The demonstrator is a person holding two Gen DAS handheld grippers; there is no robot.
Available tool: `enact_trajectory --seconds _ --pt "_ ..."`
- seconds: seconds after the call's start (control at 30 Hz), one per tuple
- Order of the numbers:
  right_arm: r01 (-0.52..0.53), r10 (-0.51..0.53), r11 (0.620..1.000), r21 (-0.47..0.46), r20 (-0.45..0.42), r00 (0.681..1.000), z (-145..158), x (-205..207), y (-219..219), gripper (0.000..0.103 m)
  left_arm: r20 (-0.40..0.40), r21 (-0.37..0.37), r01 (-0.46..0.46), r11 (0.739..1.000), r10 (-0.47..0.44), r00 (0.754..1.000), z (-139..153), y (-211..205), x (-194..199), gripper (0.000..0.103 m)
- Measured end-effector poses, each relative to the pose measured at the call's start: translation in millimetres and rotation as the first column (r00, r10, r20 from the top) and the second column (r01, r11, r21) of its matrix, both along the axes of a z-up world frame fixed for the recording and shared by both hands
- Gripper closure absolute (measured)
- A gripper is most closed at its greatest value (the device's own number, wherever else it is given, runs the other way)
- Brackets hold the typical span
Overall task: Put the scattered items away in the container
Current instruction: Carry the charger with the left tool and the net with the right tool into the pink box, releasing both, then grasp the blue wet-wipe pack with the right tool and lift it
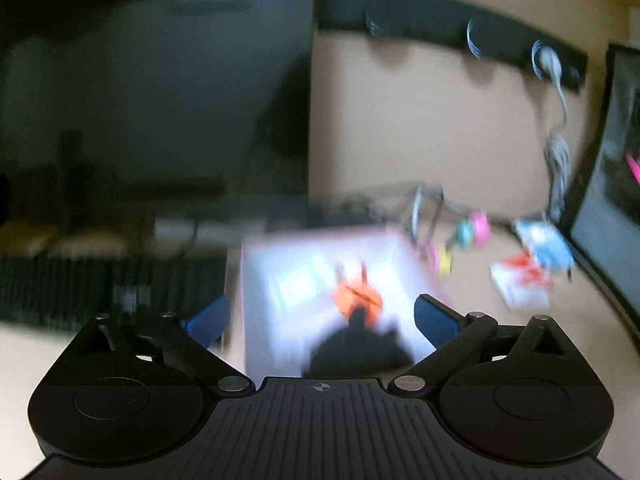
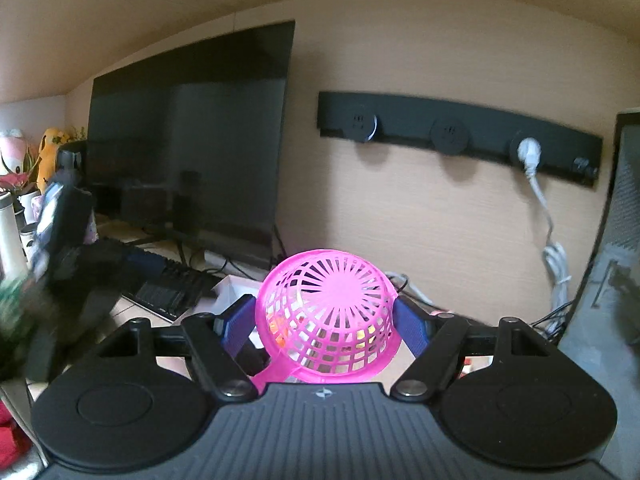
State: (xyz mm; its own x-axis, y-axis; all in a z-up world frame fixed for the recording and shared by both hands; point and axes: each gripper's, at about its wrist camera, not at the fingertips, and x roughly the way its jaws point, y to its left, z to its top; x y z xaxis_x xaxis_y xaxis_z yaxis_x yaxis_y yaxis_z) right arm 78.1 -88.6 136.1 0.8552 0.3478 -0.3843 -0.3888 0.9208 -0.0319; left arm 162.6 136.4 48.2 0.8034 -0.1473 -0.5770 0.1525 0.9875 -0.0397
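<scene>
The right gripper (image 2: 326, 316) pinches a pink basket (image 2: 328, 316) tipped on its side. It looks light, bendy plastic, best held by its sides. The left gripper (image 1: 320, 320) is spread wide over a white box (image 1: 320, 292), holding nothing.

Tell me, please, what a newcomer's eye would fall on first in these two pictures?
The bright pink basket, tipped with its base toward the camera, sits gripped between the right gripper's blue fingers. In the blurred left view, an orange item lies in a white box just ahead of the open left gripper. Colourful small items lie scattered on the desk to its right.
</scene>
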Motion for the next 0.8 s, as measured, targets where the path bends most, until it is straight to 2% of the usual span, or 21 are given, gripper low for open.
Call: enact_trajectory --seconds 0.2,0.33,0.43,0.47,0.5,0.53,0.67,0.8 --pt "-0.097 0.108 0.992 0.083 -0.135 0.985 -10 66 27 0.028 -0.175 -0.048 -0.049 0.998 0.039 0.984 -46 7 -59 0.002" --pt "-0.138 0.168 0.98 0.144 -0.227 0.959 -21 120 63 0.028 -0.218 -0.061 -0.076 0.995 0.061 0.974 -54 11 -87 0.002" --pt "-0.099 0.141 0.98 0.173 -0.255 0.956 -28 156 93 0.028 -0.221 -0.04 -0.114 0.993 0.103 0.97 -52 17 -98 0.002" --pt "-0.079 0.123 0.98 0.18 -0.246 0.961 -30 166 100 0.024 -0.223 -0.034 -0.13 0.991 0.119 0.968 -50 20 -101 0.001" --pt "-0.069 0.114 0.979 0.192 -0.238 0.964 -33 175 106 0.012 -0.226 -0.032 -0.147 0.989 0.136 0.964 -51 23 -104 0.001" --pt "-0.056 0.104 0.979 0.197 -0.245 0.964 -35 185 111 0.008 -0.23 -0.031 -0.164 0.986 0.152 0.961 -52 26 -107 0.001" --pt "-0.014 0.083 0.968 0.249 -0.267 0.96 -39 191 99 0.008 -0.253 -0.044 -0.209 0.977 0.192 0.948 -55 34 -110 0.001" --pt "0.048 0.031 0.961 0.274 -0.279 0.96 -45 185 59 0.008 -0.267 -0.049 -0.173 0.984 0.153 0.951 -57 22 -99 0.001"
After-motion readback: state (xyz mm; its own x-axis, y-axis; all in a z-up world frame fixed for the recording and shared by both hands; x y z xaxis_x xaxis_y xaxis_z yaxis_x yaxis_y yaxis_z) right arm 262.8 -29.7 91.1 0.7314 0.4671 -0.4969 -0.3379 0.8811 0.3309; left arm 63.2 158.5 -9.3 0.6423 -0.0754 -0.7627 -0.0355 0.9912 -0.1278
